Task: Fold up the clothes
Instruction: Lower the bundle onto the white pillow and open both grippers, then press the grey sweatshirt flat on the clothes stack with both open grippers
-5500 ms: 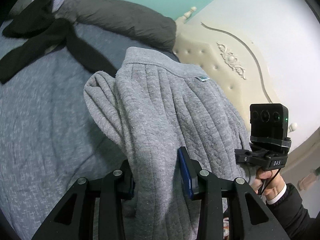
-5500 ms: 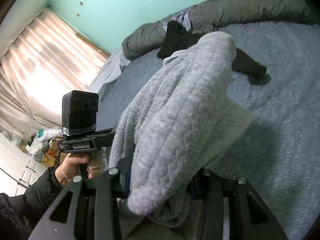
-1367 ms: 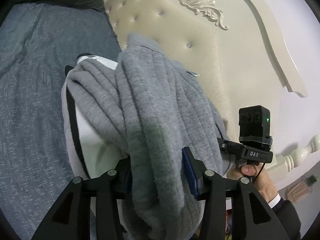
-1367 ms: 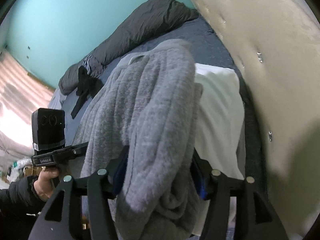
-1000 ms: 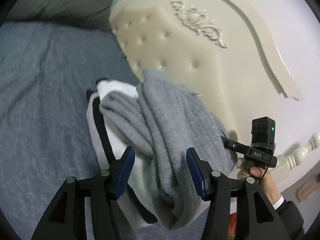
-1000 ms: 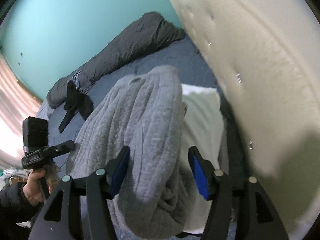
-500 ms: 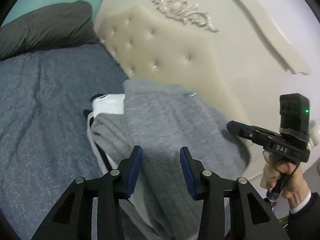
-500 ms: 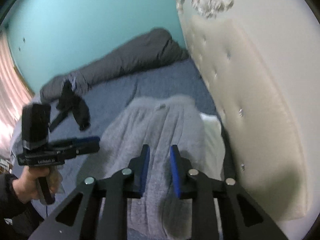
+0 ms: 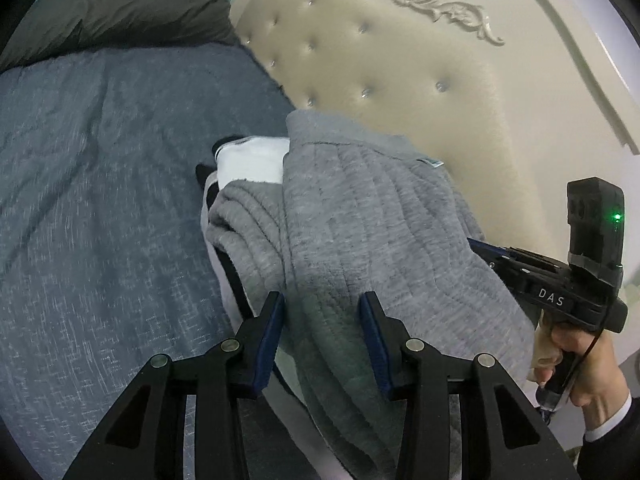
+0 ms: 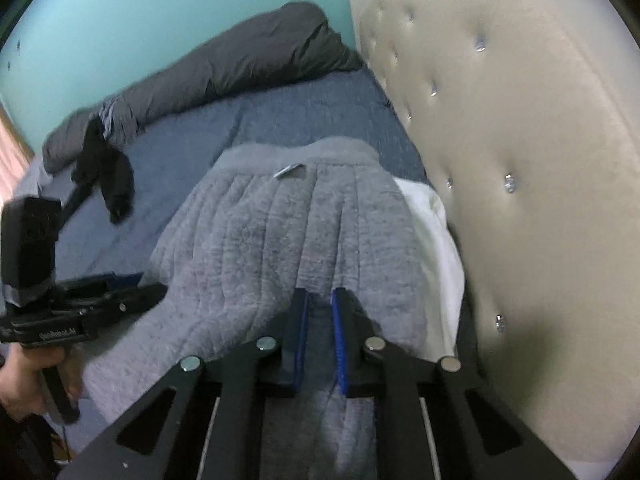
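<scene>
Your grey sweater (image 9: 360, 216) lies folded in a compact bundle on top of a white garment (image 9: 256, 160), both on the blue bedspread (image 9: 100, 184) right against the tufted headboard (image 9: 384, 80). Collar end points to 12 o'clock in the right wrist view, label showing. So this piece looks folded and stacked; whether it needs squaring up I can't tell.

A black garment (image 10: 108, 172) lies loose and crumpled at 10 o'clock in the right wrist view, near the dark duvet (image 10: 224, 68). That one is not folded, so my read is the task has work left.

Your left gripper (image 9: 322, 320) is above the sweater's near end, jaws apart with nothing between them. Your right gripper (image 10: 320, 312) has its jaws nearly together, a narrow slot left; grey knit shows through the slot, but I can't tell if it's pinched or just behind.

Edges: headboard hard against the stack from 1 to 4 o'clock in the right wrist view, no room there. The sweater's near end droops toward the bed edge at 6 o'clock. Open bedspread runs 9 to 11 o'clock in the left wrist view; plenty of flat room to spread the black piece.
</scene>
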The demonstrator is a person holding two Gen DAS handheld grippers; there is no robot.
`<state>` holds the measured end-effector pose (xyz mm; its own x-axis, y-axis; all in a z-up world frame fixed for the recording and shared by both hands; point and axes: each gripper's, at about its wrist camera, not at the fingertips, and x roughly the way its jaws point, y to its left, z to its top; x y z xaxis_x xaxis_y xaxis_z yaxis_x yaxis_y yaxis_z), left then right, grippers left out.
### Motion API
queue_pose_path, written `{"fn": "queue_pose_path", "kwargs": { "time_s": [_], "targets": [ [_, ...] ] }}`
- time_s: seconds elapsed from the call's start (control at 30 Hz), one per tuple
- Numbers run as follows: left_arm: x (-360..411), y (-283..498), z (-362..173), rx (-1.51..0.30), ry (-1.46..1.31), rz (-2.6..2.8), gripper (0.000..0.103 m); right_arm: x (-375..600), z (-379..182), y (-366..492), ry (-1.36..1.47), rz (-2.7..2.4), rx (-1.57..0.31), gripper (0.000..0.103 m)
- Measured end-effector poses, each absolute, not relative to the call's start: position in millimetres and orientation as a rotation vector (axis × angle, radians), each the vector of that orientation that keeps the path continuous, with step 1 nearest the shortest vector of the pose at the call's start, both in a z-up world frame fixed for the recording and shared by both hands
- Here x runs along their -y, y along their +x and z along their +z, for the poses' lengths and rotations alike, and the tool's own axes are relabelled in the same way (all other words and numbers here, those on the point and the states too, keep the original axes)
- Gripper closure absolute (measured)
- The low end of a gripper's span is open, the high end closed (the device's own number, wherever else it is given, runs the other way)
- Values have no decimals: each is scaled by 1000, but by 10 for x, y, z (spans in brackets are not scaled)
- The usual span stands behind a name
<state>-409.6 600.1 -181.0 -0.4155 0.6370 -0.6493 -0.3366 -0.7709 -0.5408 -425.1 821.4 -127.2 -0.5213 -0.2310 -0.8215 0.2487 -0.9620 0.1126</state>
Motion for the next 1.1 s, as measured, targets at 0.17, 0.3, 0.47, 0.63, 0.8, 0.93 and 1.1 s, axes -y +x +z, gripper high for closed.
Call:
{"fn": "queue_pose_path", "kwargs": {
  "time_s": [0.17, 0.3, 0.47, 0.63, 0.8, 0.93, 1.1],
  "targets": [
    [-6046, -4106, -1806, 440, -1198, 2191, 60, -8286, -1336, -4268, 1370, -2519, 5, 93],
    [-6032, -4099, -1561, 409, -1149, 2201, 62, -8440, -1090, -4207, 1266, -2559, 158, 94],
    [-6105, -4067, -1258, 337, -1081, 2216, 61, -8250, -1071, -4146, 1271, -2528, 89, 94],
    [-6273, -3985, -1146, 236, -1067, 2209, 61, -8028, -1082, -4091, 1289, -2487, -2, 94],
    [-6181, -3944, -1125, 240, -1071, 2266, 61, -7911, -1238, -4043, 1323, -2485, -77, 96],
    [-6163, -3890, -1033, 227, -1037, 2273, 61, -7961, -1261, -4046, 1313, -2504, -38, 96],
    [-6342, -3847, -971, 156, -1027, 2222, 60, -8253, -884, -3868, 1141, -2575, 157, 96]
  ]
}}
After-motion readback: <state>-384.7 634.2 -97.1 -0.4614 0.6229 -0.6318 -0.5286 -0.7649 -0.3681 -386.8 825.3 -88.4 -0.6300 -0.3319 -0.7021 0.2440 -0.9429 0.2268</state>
